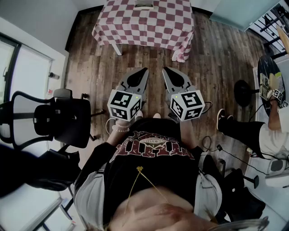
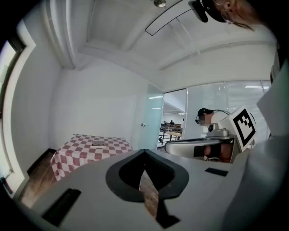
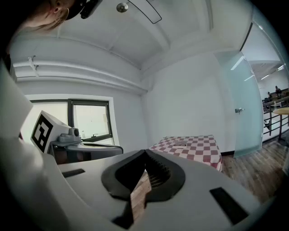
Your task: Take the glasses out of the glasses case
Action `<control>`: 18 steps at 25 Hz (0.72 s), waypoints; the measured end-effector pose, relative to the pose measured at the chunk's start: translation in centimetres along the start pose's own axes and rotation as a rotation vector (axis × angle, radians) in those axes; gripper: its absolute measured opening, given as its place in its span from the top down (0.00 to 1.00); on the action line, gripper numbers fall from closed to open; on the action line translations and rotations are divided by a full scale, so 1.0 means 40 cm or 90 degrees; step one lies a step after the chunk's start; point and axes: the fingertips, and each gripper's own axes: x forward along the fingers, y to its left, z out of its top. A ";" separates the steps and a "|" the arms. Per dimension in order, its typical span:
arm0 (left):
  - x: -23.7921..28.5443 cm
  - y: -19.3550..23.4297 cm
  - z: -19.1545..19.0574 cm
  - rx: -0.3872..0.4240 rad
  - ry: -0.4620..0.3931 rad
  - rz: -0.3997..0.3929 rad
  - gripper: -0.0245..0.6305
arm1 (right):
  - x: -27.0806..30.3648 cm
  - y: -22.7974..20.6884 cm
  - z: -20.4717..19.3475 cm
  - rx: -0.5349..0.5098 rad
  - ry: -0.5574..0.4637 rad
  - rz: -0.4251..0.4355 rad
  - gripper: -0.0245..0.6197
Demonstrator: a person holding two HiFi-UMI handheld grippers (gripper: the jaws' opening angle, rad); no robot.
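Left gripper (image 1: 143,71): held low in front of the person's torso, jaws closed tip to tip with nothing between them.
Right gripper (image 1: 165,70): just beside the left one, jaws likewise together and empty.
Table (image 1: 135,27): well ahead of both grippers, covered by a red-and-white checked cloth.
Glasses case (image 1: 143,6): lying on the table's far part (too small to tell if open), well apart from both grippers.
Office chair (image 1: 58,119): black, on the person's left, standing on the wood-plank floor (image 1: 216,58).
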 end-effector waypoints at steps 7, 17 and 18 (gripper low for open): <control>0.013 -0.022 -0.005 -0.003 0.000 0.003 0.96 | -0.024 -0.031 0.001 0.006 -0.012 0.003 0.93; 0.026 -0.049 -0.039 -0.023 -0.002 0.037 0.96 | -0.044 -0.062 -0.028 -0.004 0.004 0.037 0.93; 0.024 -0.048 -0.042 -0.025 -0.003 0.043 0.96 | -0.043 -0.064 -0.032 -0.006 0.008 0.040 0.93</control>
